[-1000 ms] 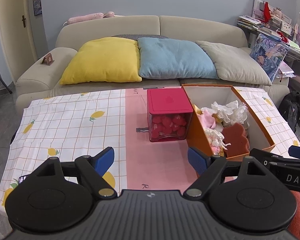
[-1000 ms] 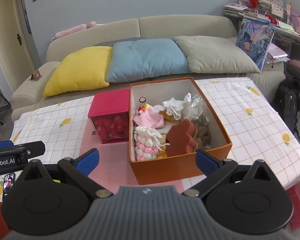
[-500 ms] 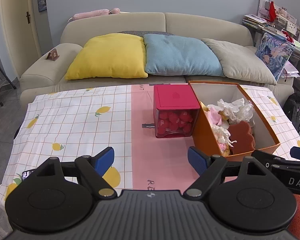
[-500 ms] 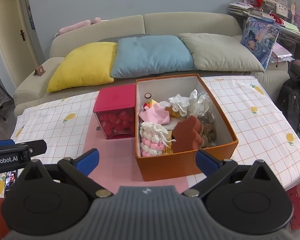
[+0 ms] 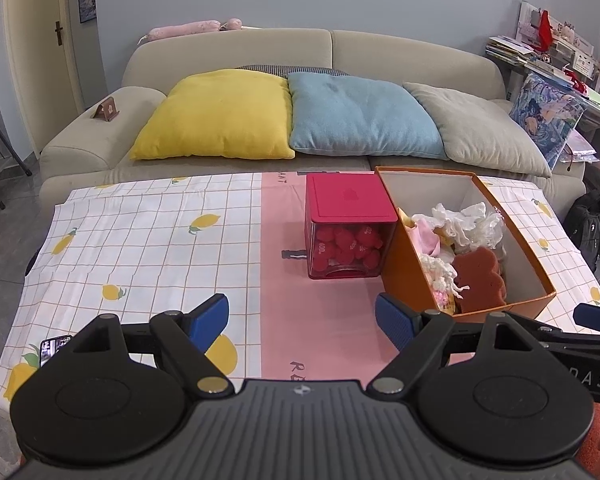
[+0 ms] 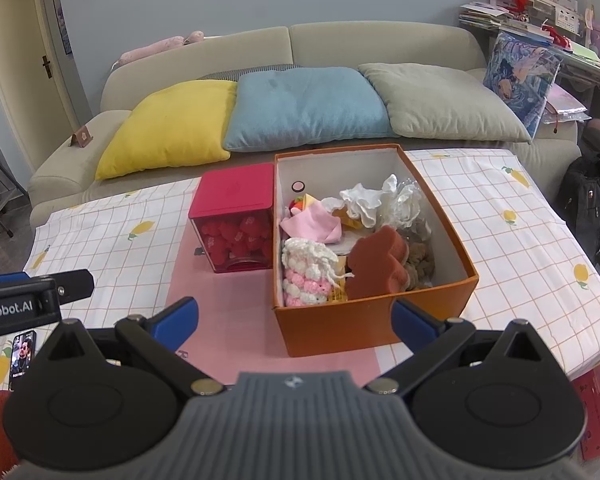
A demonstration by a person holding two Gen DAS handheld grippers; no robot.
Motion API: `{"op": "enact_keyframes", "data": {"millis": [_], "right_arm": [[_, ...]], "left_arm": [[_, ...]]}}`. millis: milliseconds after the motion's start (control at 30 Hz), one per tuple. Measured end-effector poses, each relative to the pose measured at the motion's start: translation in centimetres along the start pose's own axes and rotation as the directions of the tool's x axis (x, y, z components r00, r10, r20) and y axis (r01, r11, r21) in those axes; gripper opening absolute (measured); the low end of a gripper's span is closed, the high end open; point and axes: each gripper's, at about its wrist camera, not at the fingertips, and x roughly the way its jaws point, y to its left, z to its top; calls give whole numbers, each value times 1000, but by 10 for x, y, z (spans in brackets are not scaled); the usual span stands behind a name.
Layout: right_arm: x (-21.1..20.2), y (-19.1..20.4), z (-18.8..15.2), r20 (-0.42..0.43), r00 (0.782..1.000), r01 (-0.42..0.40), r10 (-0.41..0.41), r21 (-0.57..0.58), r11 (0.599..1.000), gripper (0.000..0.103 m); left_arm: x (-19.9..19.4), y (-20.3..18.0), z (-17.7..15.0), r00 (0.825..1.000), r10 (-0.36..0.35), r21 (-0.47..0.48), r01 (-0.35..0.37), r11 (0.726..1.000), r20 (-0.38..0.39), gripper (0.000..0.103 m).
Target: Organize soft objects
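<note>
Hovering above the near edge of the bench (image 5: 148, 240), which was covered by a lemon-print checked cloth with a pink strip down the middle, the left hand-held gripper (image 5: 302, 320) had its blue-tipped fingers spread wide and held nothing. The right hand-held gripper (image 6: 294, 318) was likewise spread and empty, just near of the open orange cardboard box (image 6: 374, 326). Inside that box lay the soft objects: a brown scalloped sponge (image 6: 374, 266), a pink-and-white crocheted piece (image 6: 306, 276), a pink folded cloth (image 6: 312, 226) and a white ruffled cloth (image 6: 366, 202). Touching the box's left wall stood a clear cube container with a red lid (image 6: 234, 224), filled with red pompoms. A beige sofa (image 5: 228, 46) with yellow, blue and grey cushions stood beyond the far edge.
</note>
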Motion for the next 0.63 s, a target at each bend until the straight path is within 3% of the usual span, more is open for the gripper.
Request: {"op": "enact_keyframes", "data": {"millis": [633], "right_arm": [[-5, 5, -4, -9, 1000, -8, 8, -15, 1000, 100]], "left_arm": [[-5, -1, -3, 1000, 0, 1, 0, 1000, 11, 97]]}}
